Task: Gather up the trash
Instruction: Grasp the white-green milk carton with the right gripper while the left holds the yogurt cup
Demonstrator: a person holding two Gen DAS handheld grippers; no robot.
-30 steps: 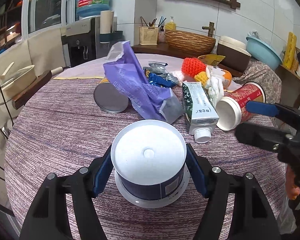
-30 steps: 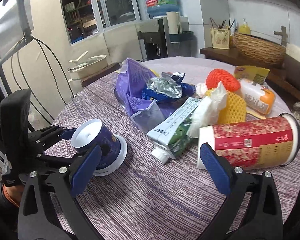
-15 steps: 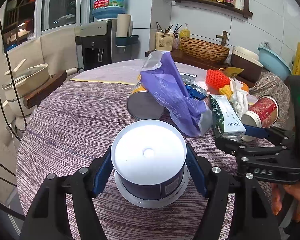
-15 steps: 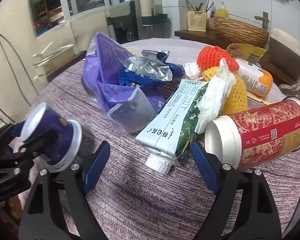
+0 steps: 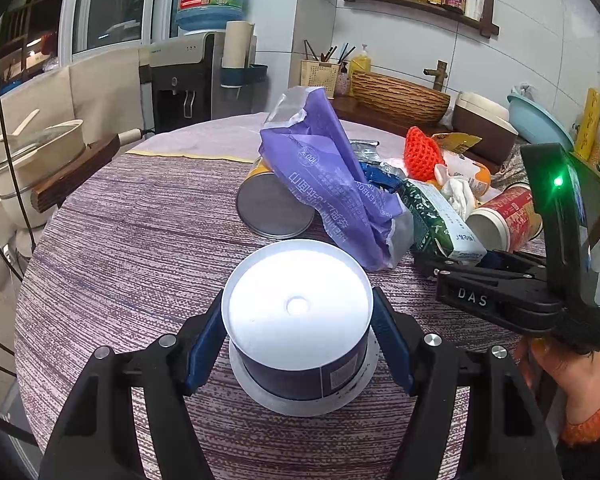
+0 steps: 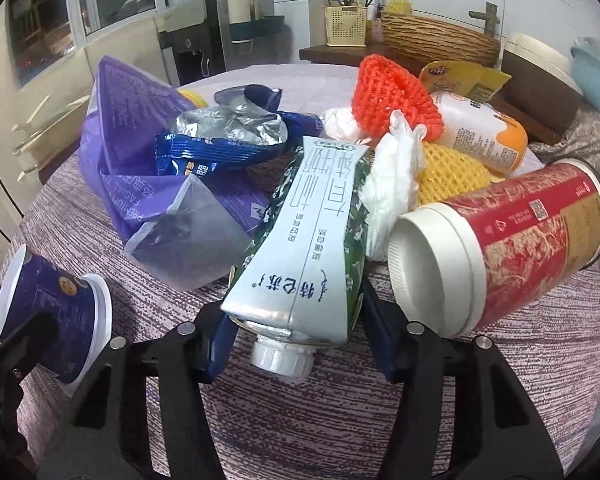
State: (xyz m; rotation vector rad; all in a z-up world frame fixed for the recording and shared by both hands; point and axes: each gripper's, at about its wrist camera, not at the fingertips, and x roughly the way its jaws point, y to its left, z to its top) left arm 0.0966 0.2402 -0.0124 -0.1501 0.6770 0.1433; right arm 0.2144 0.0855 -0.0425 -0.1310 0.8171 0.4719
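Note:
My left gripper [image 5: 298, 342] is shut on a dark blue paper cup [image 5: 298, 328], held upside down above the round table; the cup also shows in the right wrist view [image 6: 46, 316]. My right gripper [image 6: 296, 332] has its blue pads on both sides of the cap end of a green and white milk carton [image 6: 304, 256]; whether they press on it I cannot tell. The carton lies flat and also shows in the left wrist view [image 5: 440, 224]. Beside it lie a red paper cup [image 6: 512, 244], a purple bag [image 6: 140, 160] and a blue snack wrapper [image 6: 220, 148].
The trash pile also holds red [image 6: 392, 96] and yellow foam nets [image 6: 452, 172], white tissue [image 6: 392, 184], an orange-capped bottle [image 6: 484, 136] and a tin can [image 5: 274, 204]. The purple striped tablecloth [image 5: 120, 248] covers the table. A counter with a woven basket [image 5: 400, 92] stands behind.
My right gripper has moved forward onto the milk carton and its jaws have narrowed around the cap end. My left gripper has kept the blue cup and drawn back a little.

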